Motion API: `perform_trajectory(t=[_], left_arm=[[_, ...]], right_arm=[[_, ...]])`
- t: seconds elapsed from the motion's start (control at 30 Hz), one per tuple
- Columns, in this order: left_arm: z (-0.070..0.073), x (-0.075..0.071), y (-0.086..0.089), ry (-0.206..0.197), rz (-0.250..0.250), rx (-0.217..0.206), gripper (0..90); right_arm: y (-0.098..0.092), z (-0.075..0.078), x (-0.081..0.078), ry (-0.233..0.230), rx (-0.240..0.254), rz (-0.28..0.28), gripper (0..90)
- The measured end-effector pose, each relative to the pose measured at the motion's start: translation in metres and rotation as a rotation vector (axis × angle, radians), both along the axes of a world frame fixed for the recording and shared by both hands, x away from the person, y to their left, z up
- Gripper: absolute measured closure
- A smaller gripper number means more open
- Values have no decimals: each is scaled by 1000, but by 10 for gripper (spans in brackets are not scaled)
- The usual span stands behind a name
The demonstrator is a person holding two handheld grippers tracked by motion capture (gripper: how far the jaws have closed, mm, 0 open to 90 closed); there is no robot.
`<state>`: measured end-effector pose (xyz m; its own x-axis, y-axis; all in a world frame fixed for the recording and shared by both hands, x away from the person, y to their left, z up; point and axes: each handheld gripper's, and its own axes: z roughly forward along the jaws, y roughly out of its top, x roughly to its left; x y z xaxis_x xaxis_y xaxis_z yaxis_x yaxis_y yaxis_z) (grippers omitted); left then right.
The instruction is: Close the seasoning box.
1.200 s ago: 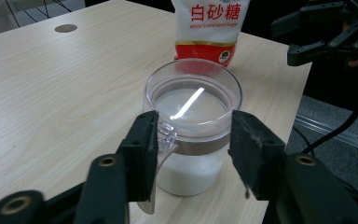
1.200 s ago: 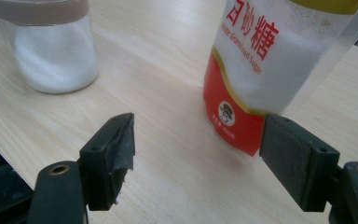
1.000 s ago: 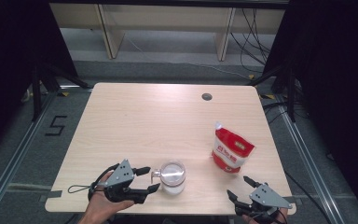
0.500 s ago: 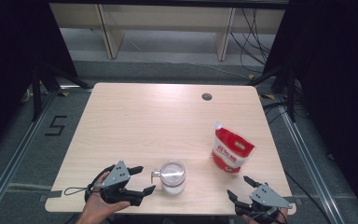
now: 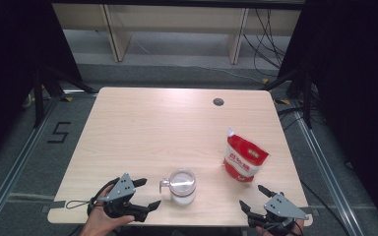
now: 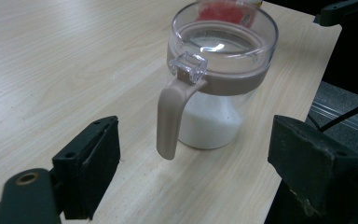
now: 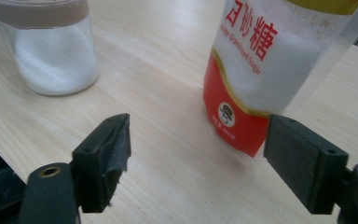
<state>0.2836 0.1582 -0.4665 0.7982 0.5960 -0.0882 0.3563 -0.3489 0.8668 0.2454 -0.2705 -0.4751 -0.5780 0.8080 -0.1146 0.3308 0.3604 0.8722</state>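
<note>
A glass jar [image 5: 182,186] with a clear lid and a beige handle [image 6: 170,116] holds white sugar and stands near the table's front edge. My left gripper [image 5: 150,192] sits just left of it. Its jaws have just been opening and stand wide, apart from the handle, with nothing between them. The left gripper view shows the jar [image 6: 221,70] a little beyond the left gripper [image 6: 196,154]. A red and white sugar bag [image 5: 245,158] stands upright to the right. My right gripper [image 5: 252,195] rests in front of it. Its jaws have also just been opening and hold nothing.
The light wooden table [image 5: 177,123] has a dark cable hole [image 5: 218,102] near its far edge. In the right gripper view the bag [image 7: 261,60] is close ahead on the right and the jar [image 7: 51,51] on the left. The table's front edge lies right under both hands.
My left gripper has drawn back a little to the left, away from the jar's handle, and its jaws have spread wider. The right gripper, jar and bag have stayed in place.
</note>
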Motion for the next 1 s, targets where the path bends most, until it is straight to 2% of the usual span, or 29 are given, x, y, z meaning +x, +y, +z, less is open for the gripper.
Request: perform_trajectory(t=[0.1, 0.13, 0.17, 0.3, 0.43, 0.53, 0.63, 0.73, 0.77, 0.83, 0.9, 0.97, 1.0], left_arm=[[-2, 0, 2, -2, -7, -9, 158], [-3, 0, 2, 2, -7, -14, 157], [-4, 0, 2, 5, -8, -13, 157], [-7, -2, 3, 7, -14, 19, 157], [-10, -4, 3, 6, -18, 19, 157], [-11, -5, 5, 3, -15, 46, 158], [-14, -6, 5, 5, -16, 33, 158], [-15, -8, 6, -1, -22, 47, 157], [-16, -9, 6, 1, -18, 46, 157], [-17, -11, 7, -3, -18, 59, 157], [-19, -12, 6, -4, -14, 60, 157], [-21, -14, 7, 0, -14, 75, 157], [-22, -13, 9, -5, -14, 102, 158]], right_arm=[[0, 0, 0, 2, 11, -7, 207], [-1, 0, 1, -20, -3, -7, 200], [-1, 0, 1, -18, -2, -6, 194], [0, 0, 2, -32, 2, -1, 187], [0, -1, 1, -25, 5, 0, 187], [0, -1, 1, -29, 3, -1, 186], [0, -1, 1, -23, 4, 0, 187], [0, -1, 2, -19, 11, 3, 187], [3, -1, -2, 35, 42, -22, 187], [1, -2, 0, 26, 41, -1, 189], [1, -2, 0, 27, 38, -4, 189], [1, -2, 1, 20, 34, 0, 189], [2, -3, -1, 35, 49, -9, 189]])
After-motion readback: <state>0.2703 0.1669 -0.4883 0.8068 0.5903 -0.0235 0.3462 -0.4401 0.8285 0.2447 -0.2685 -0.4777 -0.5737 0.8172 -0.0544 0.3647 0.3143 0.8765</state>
